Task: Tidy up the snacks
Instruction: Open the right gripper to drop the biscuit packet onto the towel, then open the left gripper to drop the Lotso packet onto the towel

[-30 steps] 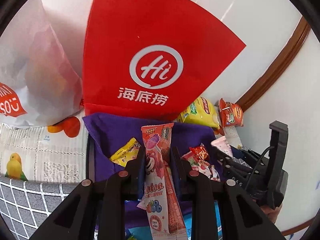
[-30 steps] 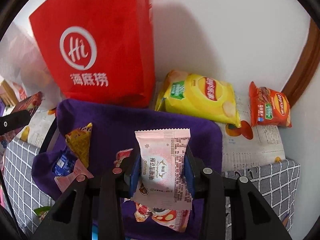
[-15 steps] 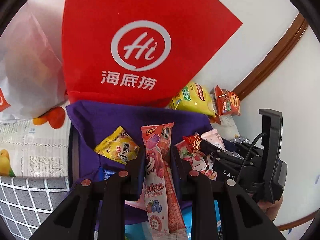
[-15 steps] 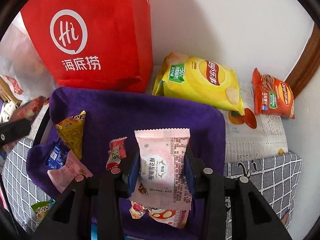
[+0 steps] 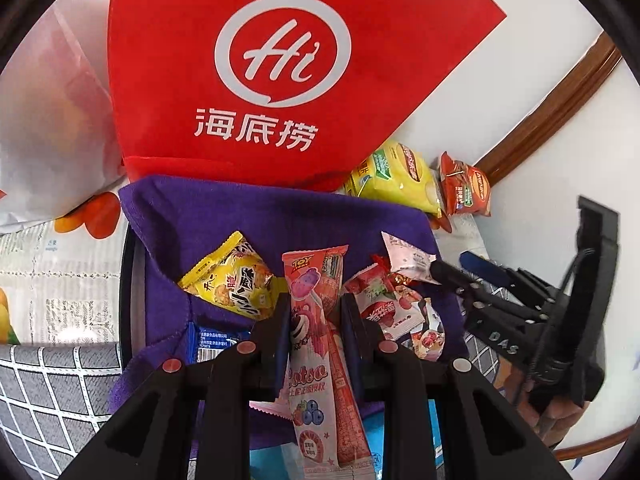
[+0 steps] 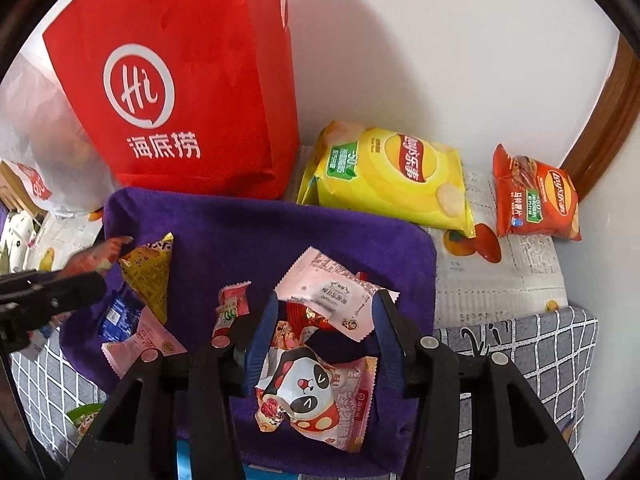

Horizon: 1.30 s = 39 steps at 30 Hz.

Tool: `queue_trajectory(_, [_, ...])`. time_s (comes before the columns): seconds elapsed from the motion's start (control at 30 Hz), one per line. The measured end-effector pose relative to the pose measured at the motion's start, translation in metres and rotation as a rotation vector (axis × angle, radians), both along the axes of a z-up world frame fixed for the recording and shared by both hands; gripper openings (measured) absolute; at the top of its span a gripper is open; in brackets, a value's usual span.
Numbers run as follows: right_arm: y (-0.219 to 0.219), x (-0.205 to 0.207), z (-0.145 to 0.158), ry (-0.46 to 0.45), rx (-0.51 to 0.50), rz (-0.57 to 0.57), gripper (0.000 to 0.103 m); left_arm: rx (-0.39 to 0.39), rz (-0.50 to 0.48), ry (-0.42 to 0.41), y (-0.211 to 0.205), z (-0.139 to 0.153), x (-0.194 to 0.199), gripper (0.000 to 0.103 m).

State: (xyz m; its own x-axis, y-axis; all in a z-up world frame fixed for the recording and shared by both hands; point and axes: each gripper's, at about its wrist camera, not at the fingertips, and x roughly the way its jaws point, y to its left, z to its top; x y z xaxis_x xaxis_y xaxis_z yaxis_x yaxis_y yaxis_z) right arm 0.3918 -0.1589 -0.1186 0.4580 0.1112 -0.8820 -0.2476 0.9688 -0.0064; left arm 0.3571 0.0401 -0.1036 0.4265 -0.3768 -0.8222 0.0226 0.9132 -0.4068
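My left gripper [image 5: 315,307] is shut on a long pink and red stick snack [image 5: 310,276], held upright over the purple cloth-lined basket [image 5: 240,216]. My right gripper [image 6: 326,300] hovers over the same purple cloth [image 6: 280,232], and its jaws are opening. A pale pink wafer packet [image 6: 334,290] lies tilted between the fingers, loose from the pads. Beneath it rest a panda-print packet [image 6: 316,392] and a small red sweet. In the left wrist view, the right gripper [image 5: 452,276] sits at the cloth's right side.
A tall red bag [image 6: 180,80] stands behind the basket against the white wall. A yellow chips bag [image 6: 392,176] and an orange chips bag [image 6: 536,200] lie to its right. A yellow snack [image 5: 232,280] and a blue packet [image 6: 118,316] lie on the cloth's left.
The right jaws have spread, and the pink wafer packet has tipped sideways out of their grip. The left gripper has sunk closer to the purple cloth with the stick snack.
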Motion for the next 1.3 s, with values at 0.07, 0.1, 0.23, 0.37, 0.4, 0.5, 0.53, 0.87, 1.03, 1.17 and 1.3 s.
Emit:
queue_trajectory(0.07, [-0.001, -0.002, 0.005, -0.012, 0.012, -0.003, 0.049, 0.001, -0.002, 0.006, 0.0, -0.001, 0.0, 0.023])
queue_trajectory(0.1, [-0.001, -0.003, 0.007, -0.018, 0.018, -0.004, 0.049, 0.002, -0.004, 0.009, -0.002, -0.002, 0.001, 0.023])
queue_trajectory(0.23, [-0.002, -0.006, 0.015, -0.038, 0.037, -0.007, 0.05, 0.007, -0.011, 0.019, -0.005, -0.006, 0.002, 0.023])
queue_trajectory(0.37, [-0.001, -0.007, 0.018, -0.046, 0.038, -0.012, 0.051, 0.007, -0.014, 0.028, -0.007, -0.009, 0.003, 0.023])
queue_trajectory(0.4, [-0.001, -0.007, 0.019, -0.045, 0.04, -0.012, 0.051, 0.006, -0.013, 0.031, -0.008, -0.01, 0.004, 0.023])
queue_trajectory(0.5, [-0.002, -0.006, 0.019, -0.044, 0.042, -0.016, 0.051, 0.007, -0.009, 0.036, -0.008, -0.012, 0.005, 0.023])
queue_trajectory(0.53, [-0.002, -0.006, 0.019, -0.044, 0.042, -0.017, 0.051, 0.007, -0.008, 0.036, -0.007, -0.012, 0.005, 0.023])
queue_trajectory(0.87, [-0.001, -0.011, 0.02, -0.05, 0.036, -0.012, 0.051, 0.023, -0.003, 0.054, -0.007, -0.013, 0.005, 0.027])
queue_trajectory(1.03, [0.0, -0.014, 0.026, -0.064, 0.044, -0.008, 0.051, 0.028, 0.005, 0.046, -0.003, -0.007, 0.003, 0.035])
queue_trajectory(1.17, [0.0, -0.018, 0.032, -0.078, 0.05, -0.012, 0.051, 0.022, 0.002, 0.023, -0.001, 0.002, -0.002, 0.035])
queue_trajectory(1.3, [-0.001, -0.023, 0.042, -0.102, 0.064, -0.021, 0.051, 0.022, 0.004, -0.007, 0.002, 0.015, -0.007, 0.037])
